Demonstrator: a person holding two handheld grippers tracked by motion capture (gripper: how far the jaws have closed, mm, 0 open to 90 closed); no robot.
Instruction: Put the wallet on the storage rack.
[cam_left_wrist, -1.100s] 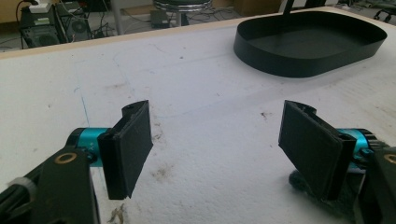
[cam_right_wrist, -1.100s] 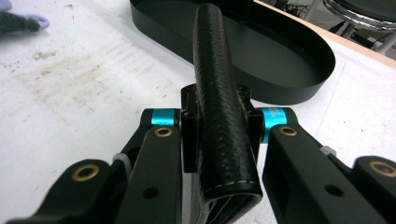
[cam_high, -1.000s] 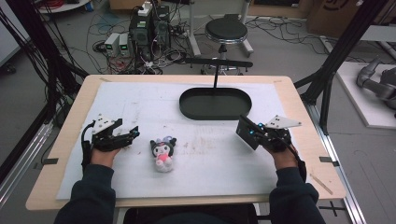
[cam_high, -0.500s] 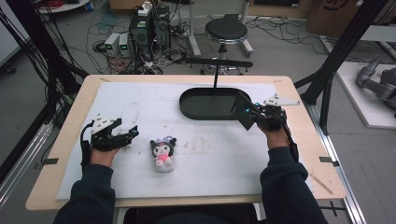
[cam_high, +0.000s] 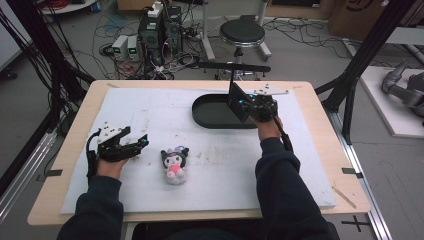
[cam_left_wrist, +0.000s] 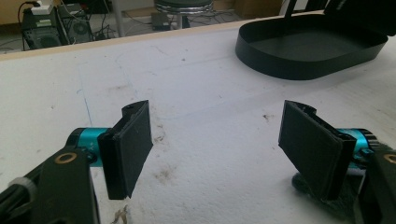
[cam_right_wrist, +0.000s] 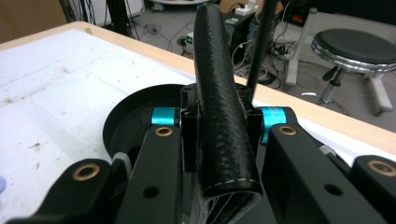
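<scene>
My right gripper (cam_high: 248, 105) is shut on a flat black leather wallet (cam_high: 238, 102), held upright over the right end of a black oval tray (cam_high: 210, 119). In the right gripper view the stitched wallet (cam_right_wrist: 219, 84) stands clamped between the jaws, with the tray's wall (cam_right_wrist: 122, 119) behind it. My left gripper (cam_high: 142, 142) rests on the white mat at the left, open with nothing between its pads (cam_left_wrist: 130, 144). A small plush toy (cam_high: 174, 164) with black ears and a pink middle lies just right of it. The tray (cam_left_wrist: 299, 63) lies far ahead in the left gripper view.
A white foam mat (cam_high: 150, 112) covers most of the wooden table (cam_high: 65, 150). A black bar on a thin post (cam_high: 234, 67) stands at the table's far edge behind the tray. A stool (cam_high: 242, 34) and computer boxes (cam_high: 160, 27) are on the floor beyond.
My right gripper has carried the wallet away from the person and a little left, from the mat's right side to above the tray's right end. The left gripper and toy have stayed put.
</scene>
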